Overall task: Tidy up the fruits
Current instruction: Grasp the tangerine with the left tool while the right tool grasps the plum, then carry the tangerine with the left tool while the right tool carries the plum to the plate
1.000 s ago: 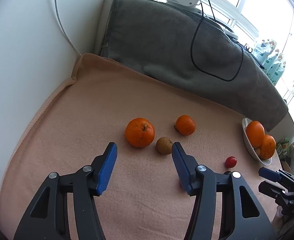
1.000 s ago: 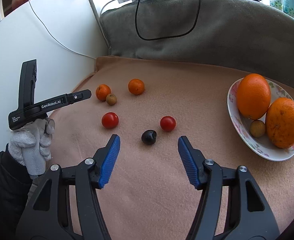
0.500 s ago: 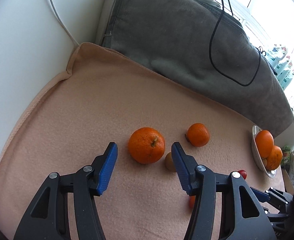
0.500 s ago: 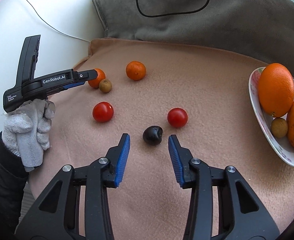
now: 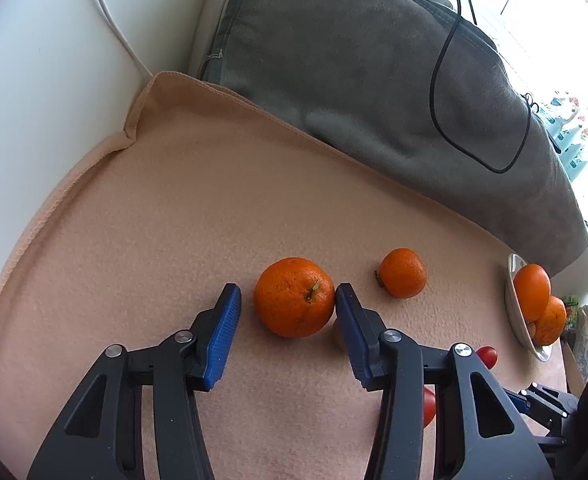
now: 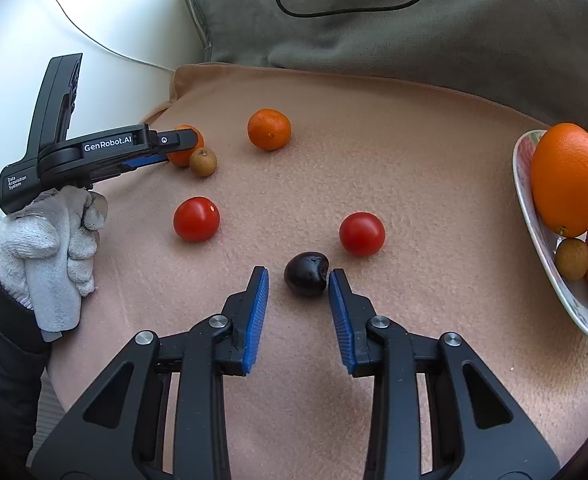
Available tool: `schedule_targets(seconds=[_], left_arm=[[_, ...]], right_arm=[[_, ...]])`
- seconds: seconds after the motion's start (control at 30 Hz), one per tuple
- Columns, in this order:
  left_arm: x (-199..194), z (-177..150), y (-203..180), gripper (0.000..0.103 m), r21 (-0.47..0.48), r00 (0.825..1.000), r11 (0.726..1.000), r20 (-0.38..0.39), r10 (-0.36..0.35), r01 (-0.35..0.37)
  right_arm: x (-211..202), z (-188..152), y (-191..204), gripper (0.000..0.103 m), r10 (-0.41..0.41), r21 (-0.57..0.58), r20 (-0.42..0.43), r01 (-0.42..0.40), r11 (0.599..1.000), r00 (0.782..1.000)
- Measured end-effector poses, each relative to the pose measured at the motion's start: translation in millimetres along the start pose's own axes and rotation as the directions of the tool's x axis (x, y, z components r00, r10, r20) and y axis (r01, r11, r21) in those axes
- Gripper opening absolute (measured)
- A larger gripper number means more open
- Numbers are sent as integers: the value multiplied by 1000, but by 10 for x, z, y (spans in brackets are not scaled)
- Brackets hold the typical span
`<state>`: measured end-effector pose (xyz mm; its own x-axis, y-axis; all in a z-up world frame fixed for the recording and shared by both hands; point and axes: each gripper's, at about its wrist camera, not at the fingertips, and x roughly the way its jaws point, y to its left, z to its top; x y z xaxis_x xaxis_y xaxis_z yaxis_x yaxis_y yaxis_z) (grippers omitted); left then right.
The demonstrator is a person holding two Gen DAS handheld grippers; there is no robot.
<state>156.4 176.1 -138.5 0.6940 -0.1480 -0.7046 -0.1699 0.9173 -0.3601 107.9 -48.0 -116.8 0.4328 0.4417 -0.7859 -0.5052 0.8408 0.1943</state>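
Note:
In the left wrist view my left gripper (image 5: 288,300) is open, its blue pads on either side of a big mandarin (image 5: 294,297); the right pad touches it. A smaller mandarin (image 5: 403,273) lies further right. In the right wrist view my right gripper (image 6: 299,280) is open around a dark cherry (image 6: 307,273), the right pad at its side. Two red tomatoes (image 6: 196,219) (image 6: 362,234), a brown longan (image 6: 203,162) and the smaller mandarin (image 6: 269,129) lie on the peach cloth. The left gripper (image 6: 166,152) shows there too.
A white bowl (image 6: 542,248) at the right holds two oranges and a longan; it also shows in the left wrist view (image 5: 514,312). A grey blanket (image 5: 374,80) with a black cable rises behind the cloth. A white wall (image 5: 34,80) stands at the left.
My left gripper moved forward until its pads flank the big mandarin. My right gripper moved forward onto the cherry and narrowed its opening.

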Motion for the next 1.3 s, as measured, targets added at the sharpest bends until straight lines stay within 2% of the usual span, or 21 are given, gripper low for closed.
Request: schedule_targets(seconds=[0.1, 0.17, 0.37, 1.0, 1.3], left_arm=[[8, 2, -5, 45, 2, 1000, 1000, -1, -2, 2], [14, 2, -12, 40, 5, 1000, 1000, -3, -11, 11], [11, 2, 0, 40, -3, 1000, 1000, 0, -19, 19], [-260, -56, 101, 39, -20, 999, 999, 37, -31, 32], [-426, -102, -161, 39, 13, 996, 998, 61, -62, 62]], right_arm=[[10, 5, -6, 32, -9, 7, -1, 9, 1000, 1000], [32, 13, -3, 31, -11, 8, -6, 11, 1000, 1000], [26, 11, 20, 24, -15, 6, -9, 15, 1000, 1000], [-106, -47, 21, 23, 25, 15, 35, -26, 1000, 999], [-386, -52, -67, 23, 41, 29, 88, -44, 999, 995]])
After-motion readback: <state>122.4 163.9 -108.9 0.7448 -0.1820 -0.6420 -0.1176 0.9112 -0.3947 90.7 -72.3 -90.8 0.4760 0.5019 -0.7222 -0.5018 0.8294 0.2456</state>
